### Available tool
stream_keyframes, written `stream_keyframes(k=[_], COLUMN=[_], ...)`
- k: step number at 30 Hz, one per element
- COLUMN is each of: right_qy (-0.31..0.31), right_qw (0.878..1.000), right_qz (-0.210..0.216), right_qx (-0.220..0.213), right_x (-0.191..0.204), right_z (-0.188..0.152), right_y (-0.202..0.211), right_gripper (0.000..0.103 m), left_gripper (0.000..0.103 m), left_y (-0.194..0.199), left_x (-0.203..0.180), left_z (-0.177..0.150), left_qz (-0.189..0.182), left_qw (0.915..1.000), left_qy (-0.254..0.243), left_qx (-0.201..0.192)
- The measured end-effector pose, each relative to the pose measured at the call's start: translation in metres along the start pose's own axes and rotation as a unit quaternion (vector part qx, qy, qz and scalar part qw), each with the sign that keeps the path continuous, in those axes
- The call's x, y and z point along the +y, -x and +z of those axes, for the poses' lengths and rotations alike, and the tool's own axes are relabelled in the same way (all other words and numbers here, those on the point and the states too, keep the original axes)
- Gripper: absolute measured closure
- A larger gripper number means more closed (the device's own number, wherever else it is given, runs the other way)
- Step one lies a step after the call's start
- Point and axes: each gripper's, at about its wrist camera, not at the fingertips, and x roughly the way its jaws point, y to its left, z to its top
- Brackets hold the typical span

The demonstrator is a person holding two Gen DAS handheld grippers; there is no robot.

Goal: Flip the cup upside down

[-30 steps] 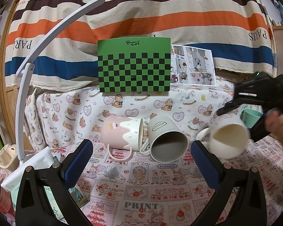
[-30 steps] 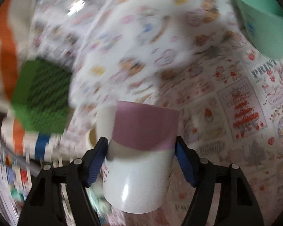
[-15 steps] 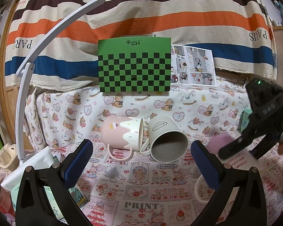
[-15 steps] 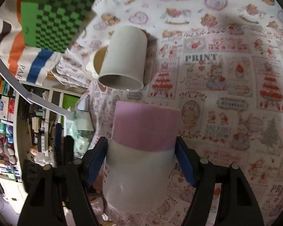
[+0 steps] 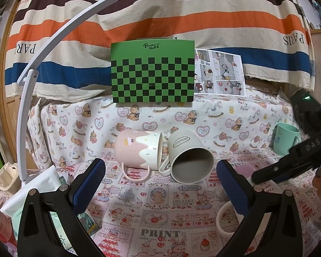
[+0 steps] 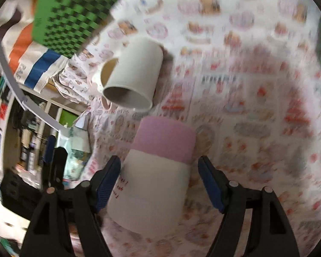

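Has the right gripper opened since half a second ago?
Yes. The right gripper has spread its fingers off the pink-and-white cup, which stands between them.

The worktop (image 5: 160, 218) is covered in soft printed cloth with a matt, slightly wrinkled surface. Behind it hangs a striped woven fabric (image 5: 160, 21) with a frayed lower edge. The checkered board (image 5: 153, 72) looks like smooth matt card, and the comic sheet (image 5: 221, 72) beside it like thin paper. The pink cup (image 5: 137, 150) and grey cup (image 5: 188, 156) look like smooth glazed ceramic. The left hand-held gripper (image 5: 160, 187) has black plastic arms and blue, finely textured rubbery pads (image 5: 89, 184). The white-and-pink cup (image 6: 158, 175) has a satin finish.
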Motion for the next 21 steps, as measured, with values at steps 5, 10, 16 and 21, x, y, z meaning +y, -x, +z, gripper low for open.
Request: stream_keyframes(k=[5,10,16,21], right_qy=[0.120,0.207,0.214,0.219], right_qw=[0.978,0.927,0.896,0.876], right_qz=[-0.089,-0.166,-0.178,-0.190], right_qx=[-0.148,-0.264,-0.347,-0.386], right_x=[0.013,0.014,0.005,0.001], right_z=[-0.022,-0.053,-0.067,-0.076], right_y=[0.037,0.058,0.075,0.080], right_gripper=[0.024,0.024,0.022,0.018], left_gripper=[0.000,0.000,0.000,0.000], left_y=[0.000,0.000,0.000,-0.001], left_x=[0.001,0.001,0.001,0.001], left_z=[0.000,0.000,0.000,-0.001], left_qz=[0.000,0.001,0.001,0.004], left_qw=[1.0000,1.0000,1.0000,1.0000], left_qy=[-0.001,-0.001,0.000,-0.003], left_qx=[0.000,0.002,0.004,0.006])
